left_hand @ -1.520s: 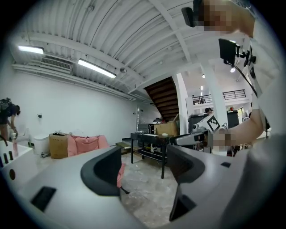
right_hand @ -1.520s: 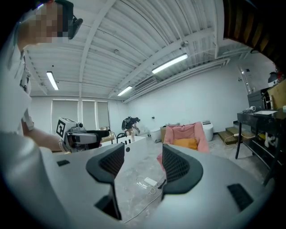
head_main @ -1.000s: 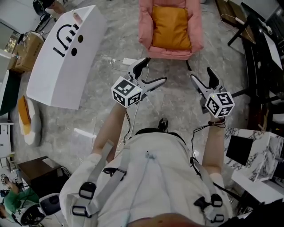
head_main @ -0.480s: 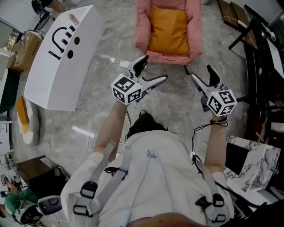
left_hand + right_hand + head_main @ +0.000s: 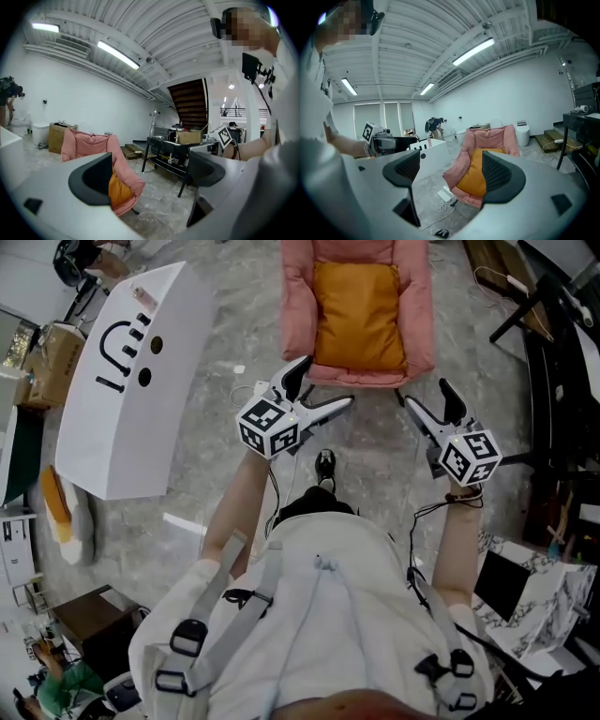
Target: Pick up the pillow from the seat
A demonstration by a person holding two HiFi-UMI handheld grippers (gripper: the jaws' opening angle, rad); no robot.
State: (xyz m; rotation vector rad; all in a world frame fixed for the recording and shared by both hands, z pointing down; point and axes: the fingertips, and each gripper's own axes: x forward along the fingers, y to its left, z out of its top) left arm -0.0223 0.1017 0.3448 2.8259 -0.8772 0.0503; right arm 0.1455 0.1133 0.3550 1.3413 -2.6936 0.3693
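An orange pillow (image 5: 359, 315) lies on the seat of a pink padded chair (image 5: 417, 329) at the top of the head view. Both grippers hang in the air short of the chair's front edge, touching nothing. My left gripper (image 5: 323, 386) is open and points toward the chair's left front corner. My right gripper (image 5: 427, 397) is open too, off the right front corner. In the left gripper view the pillow (image 5: 119, 190) shows partly behind the left jaw of the empty gripper (image 5: 147, 178). In the right gripper view the pillow (image 5: 474, 177) stands between the jaws of the gripper (image 5: 447, 171), still well ahead of them.
A big white slanted box with black marks (image 5: 122, 381) stands left of the chair. A white power strip with its cable (image 5: 247, 390) lies on the floor near the chair's left leg. Black tables (image 5: 558, 352) line the right side. A marbled white block (image 5: 539, 592) is at lower right.
The person has stepped forward: chair and pillow sit closer to both grippers and lower in the head view. Both grippers stay open and keep their spacing.
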